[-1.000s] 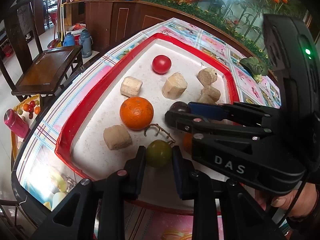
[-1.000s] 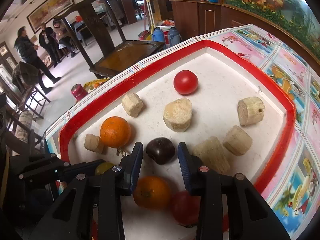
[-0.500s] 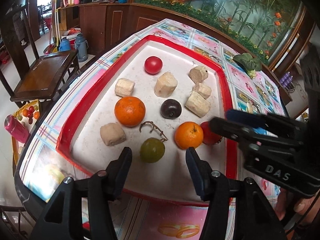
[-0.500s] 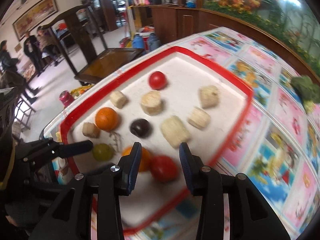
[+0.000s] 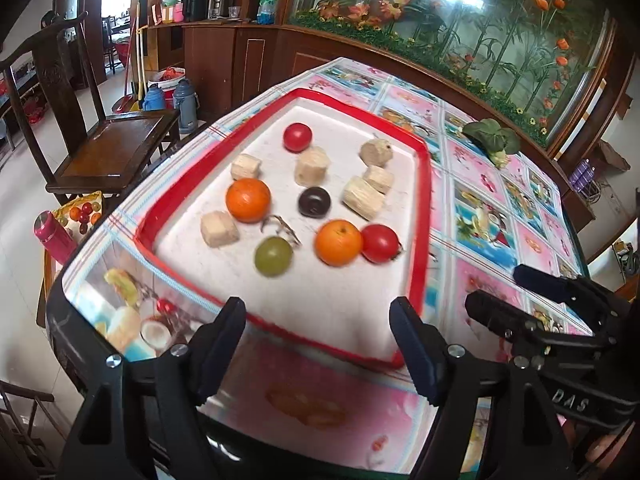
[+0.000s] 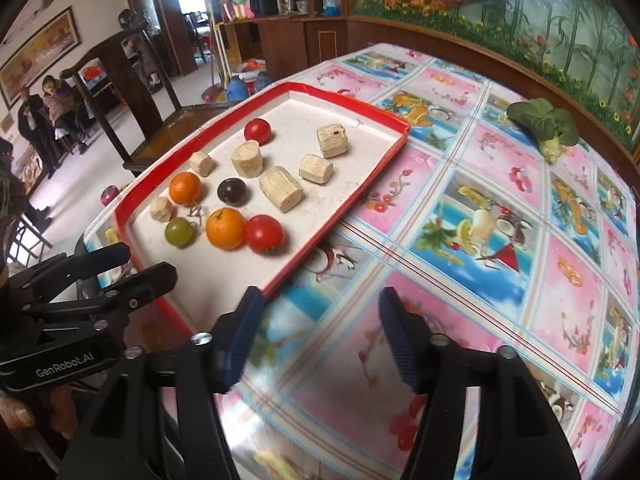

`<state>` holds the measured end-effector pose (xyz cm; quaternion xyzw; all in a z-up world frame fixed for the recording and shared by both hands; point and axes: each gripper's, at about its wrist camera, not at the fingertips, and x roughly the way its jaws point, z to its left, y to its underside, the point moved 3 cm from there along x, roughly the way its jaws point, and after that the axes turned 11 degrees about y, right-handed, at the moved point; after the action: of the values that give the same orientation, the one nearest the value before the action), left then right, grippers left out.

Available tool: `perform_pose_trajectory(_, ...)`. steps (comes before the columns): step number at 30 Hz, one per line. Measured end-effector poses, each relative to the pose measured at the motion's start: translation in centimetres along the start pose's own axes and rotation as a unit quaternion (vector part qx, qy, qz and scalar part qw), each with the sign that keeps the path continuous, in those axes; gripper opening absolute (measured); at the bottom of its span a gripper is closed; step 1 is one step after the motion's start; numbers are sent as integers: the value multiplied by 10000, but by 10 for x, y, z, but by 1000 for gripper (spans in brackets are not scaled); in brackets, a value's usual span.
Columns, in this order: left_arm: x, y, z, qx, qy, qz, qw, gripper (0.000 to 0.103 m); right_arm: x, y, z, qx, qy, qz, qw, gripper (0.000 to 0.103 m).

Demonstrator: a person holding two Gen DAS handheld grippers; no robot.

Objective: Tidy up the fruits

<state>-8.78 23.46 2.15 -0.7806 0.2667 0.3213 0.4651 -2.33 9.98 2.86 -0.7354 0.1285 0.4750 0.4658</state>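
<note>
The red-rimmed tray (image 5: 420,208) lies on the patterned tablecloth (image 6: 480,216). Its near row holds, left to right, a green fruit (image 5: 273,256), an orange (image 5: 338,242) and a tomato (image 5: 379,243), the last two touching. Left gripper (image 5: 318,344) and right gripper (image 6: 320,340): jaws opening, nothing between them.

The table (image 6: 472,216) wears a glossy pink-and-blue fruit-print cloth. A red-rimmed tray (image 6: 344,204) sits on it, out at ten o'clock in the right wrist view. A leafy green (image 6: 544,124) lies alone on the cloth at one o'clock, well apart from the tray's far corner.
</note>
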Motion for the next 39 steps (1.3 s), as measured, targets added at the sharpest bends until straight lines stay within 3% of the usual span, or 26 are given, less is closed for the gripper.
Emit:
perform_pose_trajectory(2, -2, 5, -5, -6, -55, 4, 10000, 77, -7, 7, -3, -38, 205, -69, 9998, 77)
perform_pose_trajectory(6, -8, 15, -10, -72, -152, 19, 9999, 85, -16, 17, -8, -9, 315, -50, 9995, 80)
perform_pose_trajectory(9, -7, 21, -9, -281, -242, 263, 9990, 94, -20, 26, -13, 79, 402, 28, 9992, 85)
perform_pose_trajectory(15, -5, 30, -15, -169, -288, 361, 9988, 100, -27, 45, -23, 240, 418, 98, 9988, 91)
perform_pose_trajectory(18, -5, 31, -14, -171, -504, 343, 9980, 100, -25, 49, -23, 179, 493, 143, 9985, 91)
perform_pose_trajectory(23, -2, 35, -6, -363, -413, 512, 9972, 100, -23, 54, -28, 176, 552, 194, 9981, 91)
perform_pose_trajectory(26, -11, 36, -7, -249, -601, 353, 9973, 100, -21, 56, -29, 191, 542, 232, 9981, 91)
perform_pose_trajectory(32, -19, 37, -4, -303, -441, 257, 9982, 100, -18, 58, -25, 133, 547, 279, 9980, 91)
perform_pose_trajectory(39, -16, 37, -6, -136, -530, 396, 9977, 100, -15, 60, -22, 126, 513, 338, 9980, 91)
